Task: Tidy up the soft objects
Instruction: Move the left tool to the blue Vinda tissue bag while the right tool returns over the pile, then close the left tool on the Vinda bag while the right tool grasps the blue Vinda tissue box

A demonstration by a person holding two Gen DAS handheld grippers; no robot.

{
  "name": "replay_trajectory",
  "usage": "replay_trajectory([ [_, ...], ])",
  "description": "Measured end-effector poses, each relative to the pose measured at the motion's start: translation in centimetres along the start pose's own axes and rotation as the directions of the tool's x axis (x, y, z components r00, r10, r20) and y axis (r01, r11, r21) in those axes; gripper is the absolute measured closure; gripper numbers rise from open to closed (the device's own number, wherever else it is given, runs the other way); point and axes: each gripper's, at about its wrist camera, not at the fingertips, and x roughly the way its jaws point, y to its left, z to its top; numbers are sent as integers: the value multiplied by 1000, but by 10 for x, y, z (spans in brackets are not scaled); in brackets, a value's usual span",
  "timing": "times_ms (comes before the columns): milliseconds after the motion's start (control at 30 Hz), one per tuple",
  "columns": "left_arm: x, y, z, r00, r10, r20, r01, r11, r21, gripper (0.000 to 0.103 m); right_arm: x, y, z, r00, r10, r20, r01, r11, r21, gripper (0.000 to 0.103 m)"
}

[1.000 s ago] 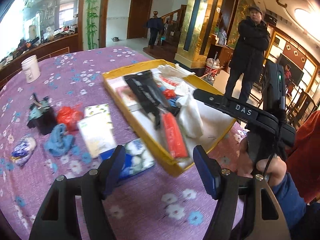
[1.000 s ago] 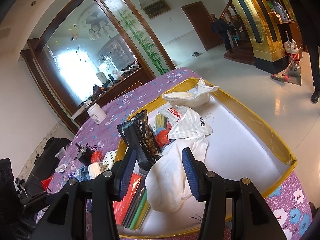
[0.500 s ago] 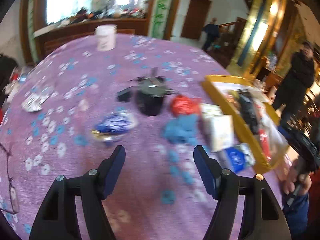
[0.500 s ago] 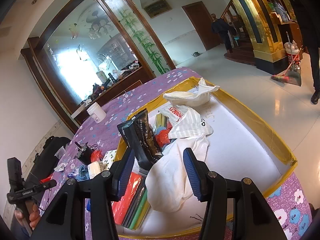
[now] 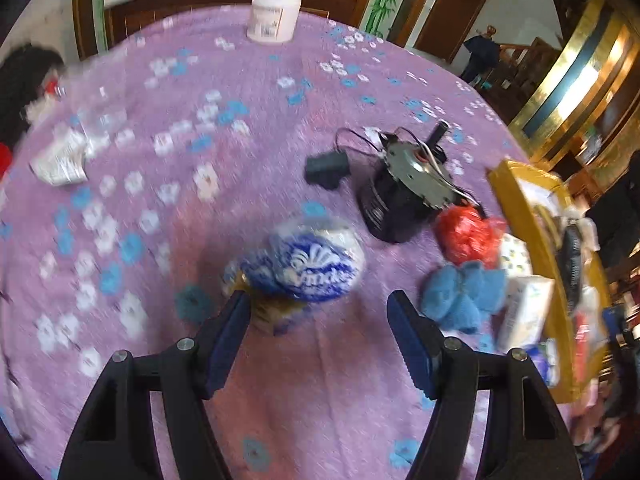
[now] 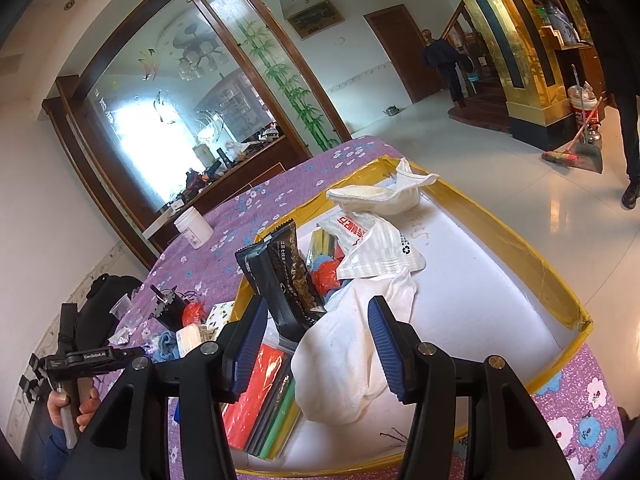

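Observation:
My left gripper point(image 5: 318, 312) is open and empty, low over the purple flowered tablecloth, just short of a blue-and-white plastic packet point(image 5: 304, 266). To its right lie a blue fuzzy cloth point(image 5: 460, 292), a red plastic bag point(image 5: 468, 232) and a white tissue pack point(image 5: 524, 308). My right gripper point(image 6: 318, 320) is open and empty above the yellow-rimmed tray point(image 6: 520, 236), over a white sock point(image 6: 352, 356). The tray also holds a black snack packet point(image 6: 286, 276), a white plastic bag point(image 6: 372, 244), another white cloth point(image 6: 384, 196) and a red flat pack point(image 6: 256, 388).
A black motor with wires point(image 5: 404, 192) and a small black block point(image 5: 326, 168) sit behind the packet. A white jar point(image 5: 274, 14) stands at the far table edge. A crumpled wrapper point(image 5: 60, 160) lies at left. The tray rim point(image 5: 520, 216) shows at right.
My left gripper swung left, away from the tray, and came down close to the blue-and-white packet. The right gripper stayed nearly still over the tray.

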Motion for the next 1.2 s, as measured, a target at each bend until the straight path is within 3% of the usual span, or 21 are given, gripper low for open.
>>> replay_trajectory([
  [67,-6,4,6,997,68,41,-67,998,-8,33,1,1,0,1000,-8,-5,8,1000,-2,46],
  [167,-16,16,15,999,13,37,-11,999,-41,33,-1,6,0,1000,-6,-30,6,1000,7,46],
  [300,-26,10,24,999,25,35,-26,999,26,33,-16,35,9,992,111,-59,-110,994,6,45],
  [467,-12,-6,36,999,40,-4,-39,991,131,22,-19,85,16,967,206,-152,-218,974,-68,27],
  [533,0,-10,36,997,72,-14,-68,983,168,22,-9,101,11,944,230,-236,-260,960,-105,22],
  [600,10,-12,33,994,110,-10,-106,974,199,22,5,112,3,921,226,-318,-278,952,-129,22],
  [667,21,-10,28,994,106,-30,-97,972,215,22,16,116,-4,902,213,-376,-286,947,-148,22],
  [833,36,-10,18,995,90,-53,-73,962,264,22,42,124,-15,877,172,-448,-282,940,-190,22],
  [967,31,-20,6,993,115,-19,-102,941,322,25,66,136,-21,851,97,-515,-278,917,-286,22],
  [1033,28,-28,1,991,131,5,-124,927,354,32,78,143,-26,826,50,-562,-296,886,-357,22],
  [1133,25,-37,-6,987,154,42,-158,908,388,35,94,158,-41,765,-28,-643,-382,785,-488,22],
  [1167,25,-40,-8,987,152,51,-159,903,398,45,97,163,-45,762,-64,-645,-395,743,-540,22],
  [1200,24,-41,-9,989,141,52,-150,903,403,48,100,170,-49,765,-113,-634,-400,688,-605,22],
])
